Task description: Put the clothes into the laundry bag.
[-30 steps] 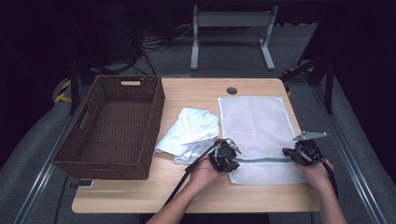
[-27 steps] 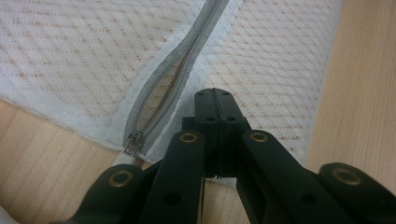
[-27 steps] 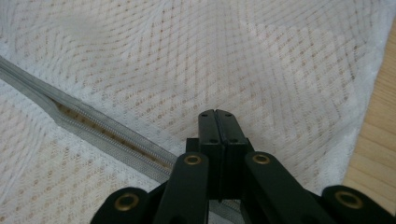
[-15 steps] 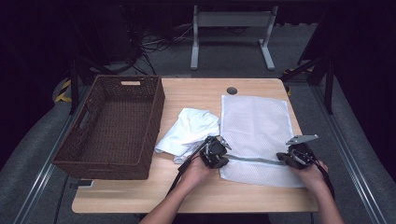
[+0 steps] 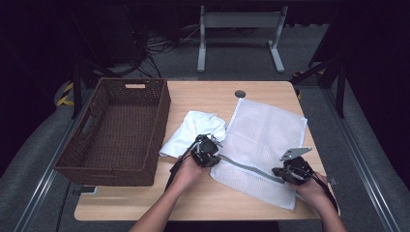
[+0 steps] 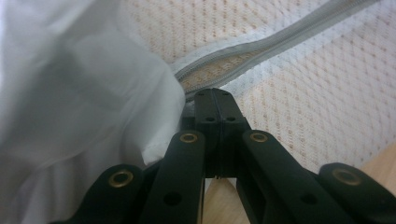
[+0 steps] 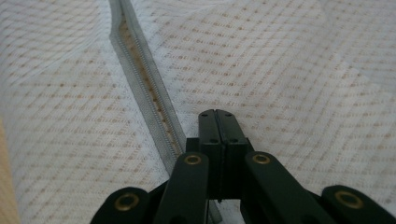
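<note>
mesh bag (image 5: 263, 140) | flat on table | long axis tilted, zipper (image 5: 246, 166) end nearest person

Table: light wooden top (image 5: 270, 94) with rounded corners; a round dark cable port (image 5: 240, 94) near its far edge.
Floor: grey carpet (image 5: 372, 145), darker toward the back.
Rails: pale metal strips (image 5: 360, 159) run along the floor on both sides of the table.
Behind table: grey metal stand (image 5: 240, 29) with two legs and a crossbar.
Cables: dark tangle (image 5: 162, 46) on the floor, far left of the stand.
Floor marking: yellow-and-black tape (image 5: 64, 93) at left.
Light: table lit from above; surroundings almost black.
</note>
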The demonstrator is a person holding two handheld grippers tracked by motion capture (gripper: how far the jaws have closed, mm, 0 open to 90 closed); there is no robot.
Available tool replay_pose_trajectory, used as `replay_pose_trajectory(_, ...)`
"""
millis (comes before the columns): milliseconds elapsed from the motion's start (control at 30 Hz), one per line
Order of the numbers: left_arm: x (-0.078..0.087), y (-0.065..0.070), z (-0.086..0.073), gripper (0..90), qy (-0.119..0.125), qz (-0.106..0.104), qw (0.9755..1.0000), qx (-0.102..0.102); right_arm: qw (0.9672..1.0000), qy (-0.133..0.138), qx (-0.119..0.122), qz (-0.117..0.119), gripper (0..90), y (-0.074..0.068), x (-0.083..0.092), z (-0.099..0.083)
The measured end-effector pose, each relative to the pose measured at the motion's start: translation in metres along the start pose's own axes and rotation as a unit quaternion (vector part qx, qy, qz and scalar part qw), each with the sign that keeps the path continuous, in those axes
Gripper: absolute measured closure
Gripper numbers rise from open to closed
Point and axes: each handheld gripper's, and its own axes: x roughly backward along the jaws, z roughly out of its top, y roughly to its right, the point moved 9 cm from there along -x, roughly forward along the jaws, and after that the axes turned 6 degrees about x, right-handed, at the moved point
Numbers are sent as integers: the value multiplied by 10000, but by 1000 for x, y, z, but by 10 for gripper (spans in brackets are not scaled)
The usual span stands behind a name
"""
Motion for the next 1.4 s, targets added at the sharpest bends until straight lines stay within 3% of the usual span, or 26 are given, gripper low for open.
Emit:
replay_pose_trajectory(167,3,-11,-1,900,31,-32,9999,120,9994,-7,260,233,900,-19,-2,5)
replay_pose_trajectory(267,3,-12,-2,900,54,-74,9999,58,9989,-26,377,294,895,-26,-3,8)
replay_pose_trajectory(533,3,-12,-3,900,59,-96,9999,-67,9967,467,432,506,620,-34,2,36)
replay_pose_trajectory(633,3,-12,-3,900,82,-92,9999,-54,9961,476,529,521,565,-37,-3,43)
replay_pose_trajectory(700,3,-12,-3,900,96,-108,9999,-70,9956,466,653,484,482,-39,-14,56)
replay_pose_trajectory(967,3,-13,-3,900,107,-187,9998,-39,9950,338,762,554,387,-38,-38,69)
replay_pose_trajectory(1100,3,-13,-3,900,113,-186,9998,-46,9949,210,814,567,385,-38,-43,64)
replay_pose_trajectory(1300,3,-12,-3,900,82,-121,9999,-41,9952,278,639,685,499,-34,-40,61)
replay_pose_trajectory(1400,6,-4,0,899,96,-72,9998,-161,9954,301,574,706,556,-32,-39,61)
